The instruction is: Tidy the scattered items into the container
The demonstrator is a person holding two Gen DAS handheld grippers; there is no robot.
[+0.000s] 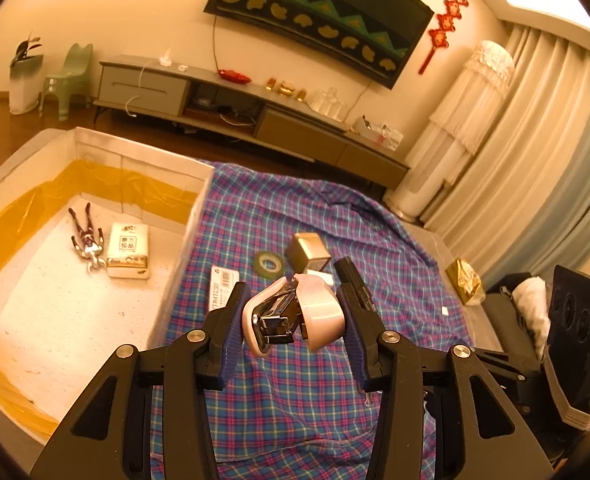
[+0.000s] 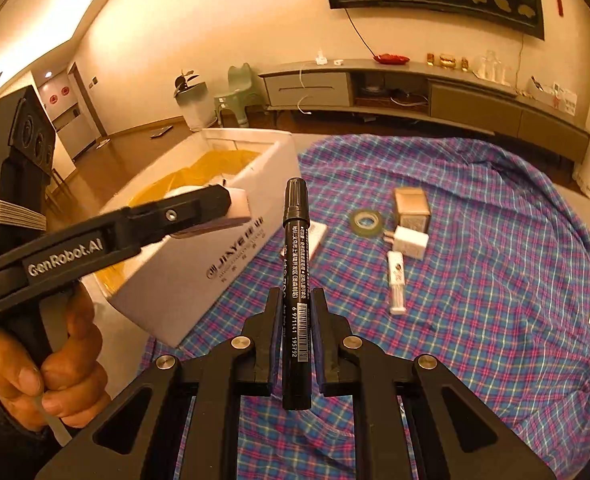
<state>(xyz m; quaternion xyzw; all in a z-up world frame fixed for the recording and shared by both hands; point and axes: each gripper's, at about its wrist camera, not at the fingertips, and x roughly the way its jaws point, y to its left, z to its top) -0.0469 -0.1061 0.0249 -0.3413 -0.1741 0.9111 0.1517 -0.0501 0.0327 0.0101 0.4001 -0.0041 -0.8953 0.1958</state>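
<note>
My left gripper (image 1: 293,308) is shut on a pink stapler (image 1: 295,314) and holds it above the plaid cloth (image 1: 295,392), right of the white foam box (image 1: 191,216). The box holds a toy figure (image 1: 87,238) and a tissue pack (image 1: 129,250). My right gripper (image 2: 297,302) is shut on a black marker (image 2: 295,280) that points upward. On the cloth lie a tape roll (image 2: 367,222), a small box (image 2: 411,204), a white charger (image 2: 409,242), a small tube (image 2: 396,282) and a flat card (image 2: 313,240). The left gripper also shows in the right wrist view (image 2: 215,208), beside the foam box (image 2: 199,264).
A long TV cabinet (image 1: 231,104) stands along the far wall. A green chair (image 1: 69,78) and a white bin (image 1: 25,80) stand at the far left. A gold bag (image 1: 465,280) lies at the cloth's right edge. Curtains (image 1: 535,160) hang on the right.
</note>
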